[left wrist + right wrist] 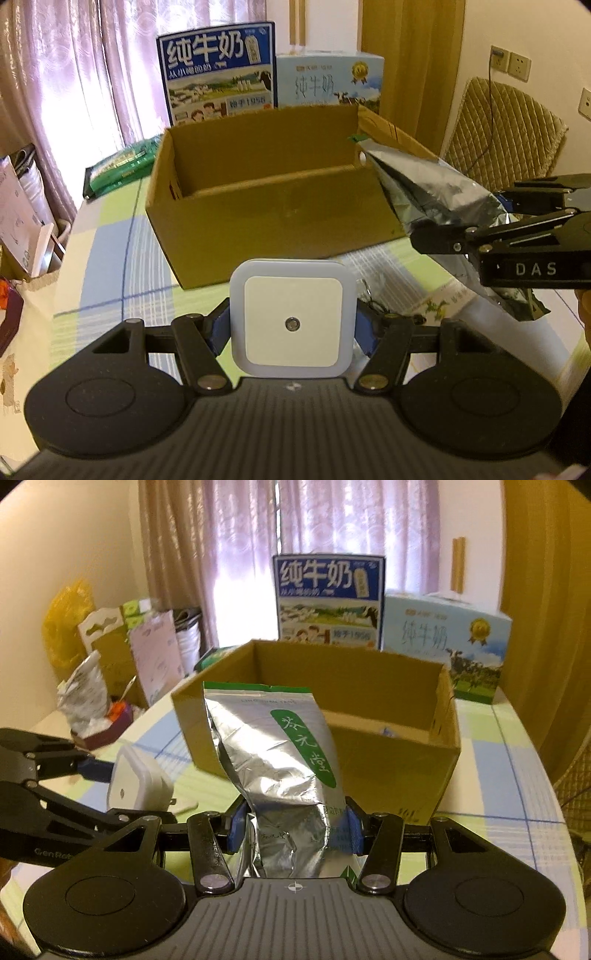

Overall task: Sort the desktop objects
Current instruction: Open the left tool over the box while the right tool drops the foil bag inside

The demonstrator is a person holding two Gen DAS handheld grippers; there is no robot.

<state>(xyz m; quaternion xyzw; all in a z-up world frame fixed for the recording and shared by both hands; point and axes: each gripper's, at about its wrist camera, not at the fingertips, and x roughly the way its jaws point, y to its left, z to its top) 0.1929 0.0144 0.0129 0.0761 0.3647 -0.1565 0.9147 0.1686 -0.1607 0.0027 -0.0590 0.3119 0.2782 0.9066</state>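
Currently both carrying: left gripper (291, 328) clamps a white square night light (291, 319), right gripper (293, 829) pinches a silver foil tea pouch (280, 760), both held over the table's near edge short of the open cardboard box (266, 192). Next, likely lift each over the box's front wall, then release

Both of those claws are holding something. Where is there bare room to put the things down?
Inside the open cardboard box, whose floor looks mostly bare. Also the checked tablecloth right of the box, and the strip left of it. Crowded: the front, where the left gripper holds the white night light beside the right gripper with the foil pouch.
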